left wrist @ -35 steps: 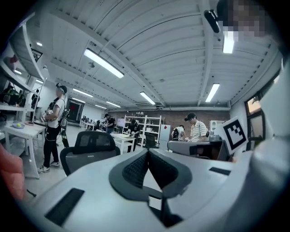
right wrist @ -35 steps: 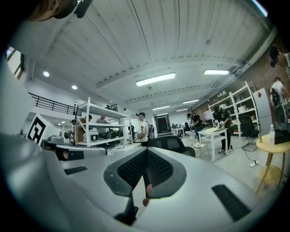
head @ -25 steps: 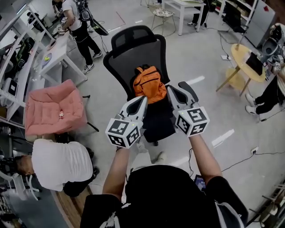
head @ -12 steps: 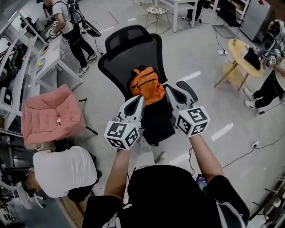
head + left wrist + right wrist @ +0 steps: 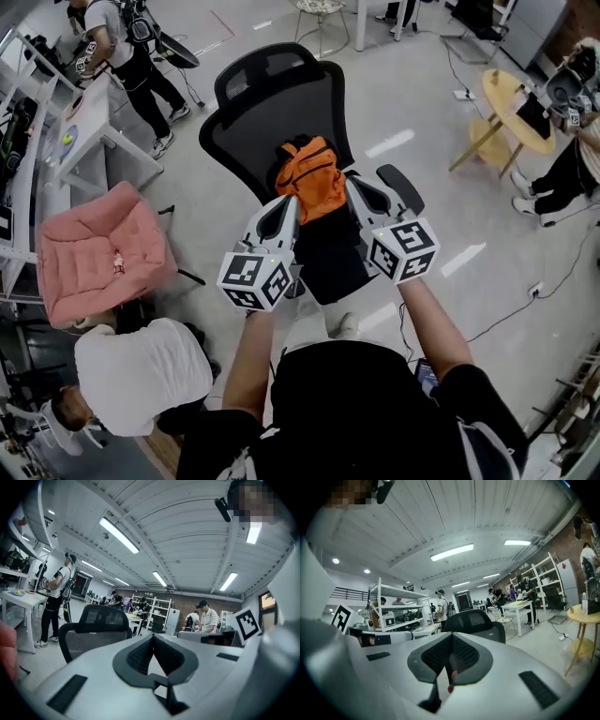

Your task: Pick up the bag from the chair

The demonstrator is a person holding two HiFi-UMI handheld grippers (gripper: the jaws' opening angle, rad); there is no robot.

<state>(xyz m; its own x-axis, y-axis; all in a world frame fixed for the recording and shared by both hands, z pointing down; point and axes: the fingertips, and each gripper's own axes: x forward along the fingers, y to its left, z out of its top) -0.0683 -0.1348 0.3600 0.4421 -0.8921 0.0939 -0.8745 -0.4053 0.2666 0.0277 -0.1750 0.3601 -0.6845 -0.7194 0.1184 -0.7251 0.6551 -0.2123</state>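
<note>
- The left hand-held gripper (image 5: 284, 208) and the right hand-held gripper (image 5: 362, 195) are held out side by side. Each one's own view shows the jaws pressed together with nothing between them.
- Just beyond them, the orange bag (image 5: 310, 178) stands on the seat against the backrest of the chair (image 5: 272, 94). From the bag, the left tool is at about 7 o'clock and the right at about 4 o'clock.
- Neither gripper view shows the bag, only the chair back and the room. I judge both tools are aimed over it and not touching it.
- Progress: the approach is nearly done. Opening the jaws, dropping to the bag, gripping and lifting are all left.
- Against half a second ago, the grippers flank the bag much as before. The chair sits slightly higher in the head view, and the pink cushion (image 5: 89, 253) at 9 o'clock has slid down-left.
</note>
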